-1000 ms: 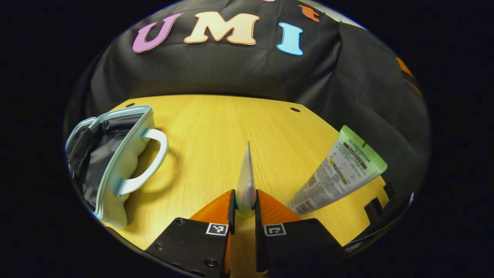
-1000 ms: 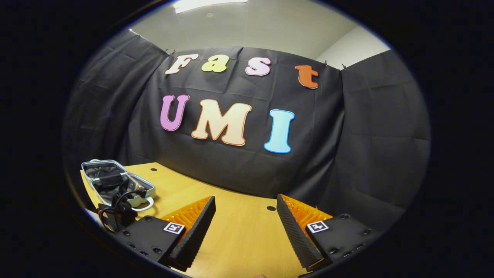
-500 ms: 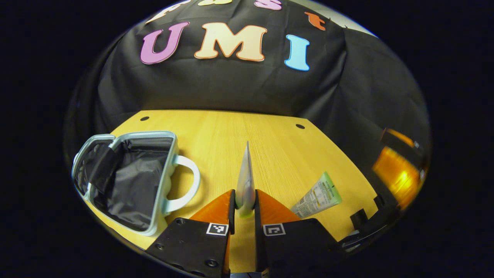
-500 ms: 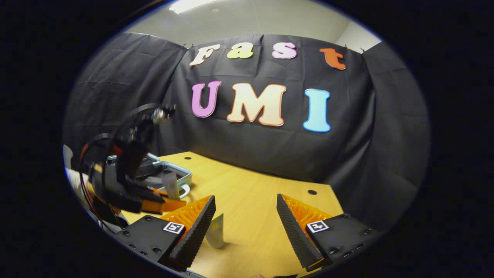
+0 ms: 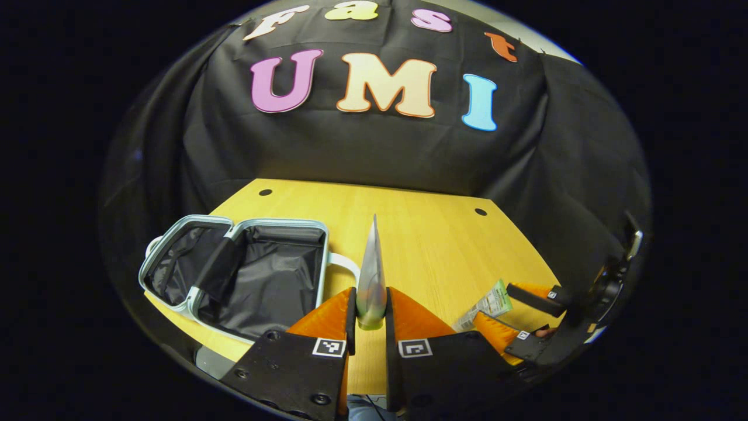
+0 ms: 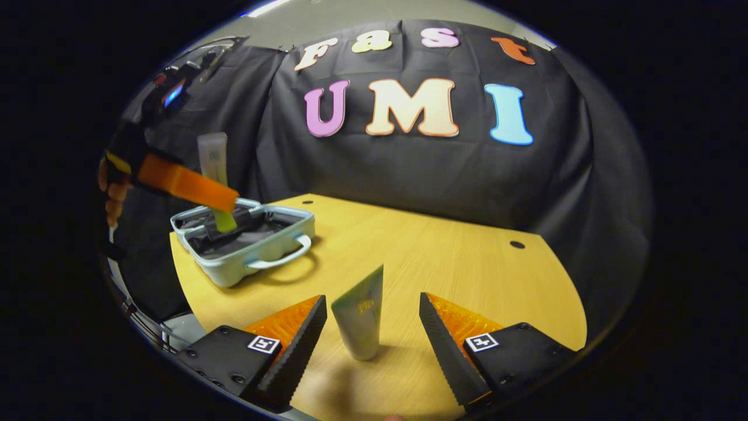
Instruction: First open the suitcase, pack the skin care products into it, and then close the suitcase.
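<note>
The suitcase (image 6: 257,254) is showing a pale blue shell and black lining (image 5: 274,280). The tube (image 6: 361,313) is looking white-green. The table (image 6: 444,263) is showing yellow wood grain.

This is a staged recording booth, not a lived-in home. Black cloth (image 6: 409,169) hangs creased as the wall around a bare light-wood bench (image 6: 444,263) with small round holes near its far edge. Above the cloth, at 12 o'clock in the right gripper view, a plain pale ceiling (image 6: 327,14) with a strip light shows an ordinary indoor room.
</note>
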The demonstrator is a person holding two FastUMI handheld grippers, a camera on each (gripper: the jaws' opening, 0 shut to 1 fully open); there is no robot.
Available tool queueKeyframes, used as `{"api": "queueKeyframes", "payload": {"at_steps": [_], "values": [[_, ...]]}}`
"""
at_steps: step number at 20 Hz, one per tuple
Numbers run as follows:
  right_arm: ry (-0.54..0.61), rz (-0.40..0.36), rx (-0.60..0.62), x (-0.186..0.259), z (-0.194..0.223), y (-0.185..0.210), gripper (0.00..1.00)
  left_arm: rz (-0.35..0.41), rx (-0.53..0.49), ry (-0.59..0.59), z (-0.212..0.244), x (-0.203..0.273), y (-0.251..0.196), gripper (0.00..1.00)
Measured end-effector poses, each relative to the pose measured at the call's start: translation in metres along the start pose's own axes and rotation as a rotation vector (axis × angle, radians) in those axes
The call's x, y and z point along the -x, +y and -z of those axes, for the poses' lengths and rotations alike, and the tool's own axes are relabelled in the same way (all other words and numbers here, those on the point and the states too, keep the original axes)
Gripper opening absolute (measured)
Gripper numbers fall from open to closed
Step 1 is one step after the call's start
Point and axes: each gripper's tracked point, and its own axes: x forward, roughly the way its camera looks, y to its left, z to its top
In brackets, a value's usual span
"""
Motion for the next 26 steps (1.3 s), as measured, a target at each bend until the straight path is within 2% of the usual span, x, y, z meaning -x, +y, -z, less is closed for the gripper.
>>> {"api": "queueKeyframes", "payload": {"at_steps": [3,4,5,6,8,11,16,19,21,23,26], "values": [[0.059,0.001,-0.012,-0.012,0.023,-0.001,0.98,-0.055,0.003,0.003,0.002,0.014,0.022,0.18],[0.065,-0.008,-0.018,-0.020,0.028,0.002,0.92,-0.074,0.008,0.004,0.002,0.019,0.030,0.18],[0.073,-0.013,-0.020,-0.016,0.029,0.004,0.76,-0.088,0.017,0.008,0.005,0.023,0.037,0.18],[0.077,-0.016,-0.019,-0.019,0.028,0.006,0.70,-0.103,0.028,0.010,0.007,0.027,0.044,0.18],[0.089,-0.010,-0.023,-0.020,0.029,0.007,0.46,-0.138,0.043,0.020,0.012,0.032,0.060,0.18],[0.129,-0.006,-0.054,-0.020,0.030,0.008,0.33,-0.165,0.076,0.030,0.015,0.035,0.072,0.18],[0.141,-0.001,-0.078,-0.024,0.004,0.016,0.29,-0.209,0.026,0.121,0.028,0.025,0.110,0.18],[0.124,0.003,-0.114,-0.024,-0.027,0.033,0.29,-0.178,0.018,0.180,0.040,0.004,0.126,0.18],[0.110,-0.031,-0.170,-0.025,-0.052,0.061,0.29,-0.187,0.018,0.242,0.052,-0.008,0.146,0.18],[0.099,-0.052,-0.153,-0.029,-0.073,0.092,0.29,-0.160,0.038,0.289,0.061,-0.021,0.158,0.21],[0.118,-0.116,-0.219,-0.043,-0.087,0.151,0.29,-0.125,0.046,0.356,0.075,-0.036,0.181,0.18]]}}
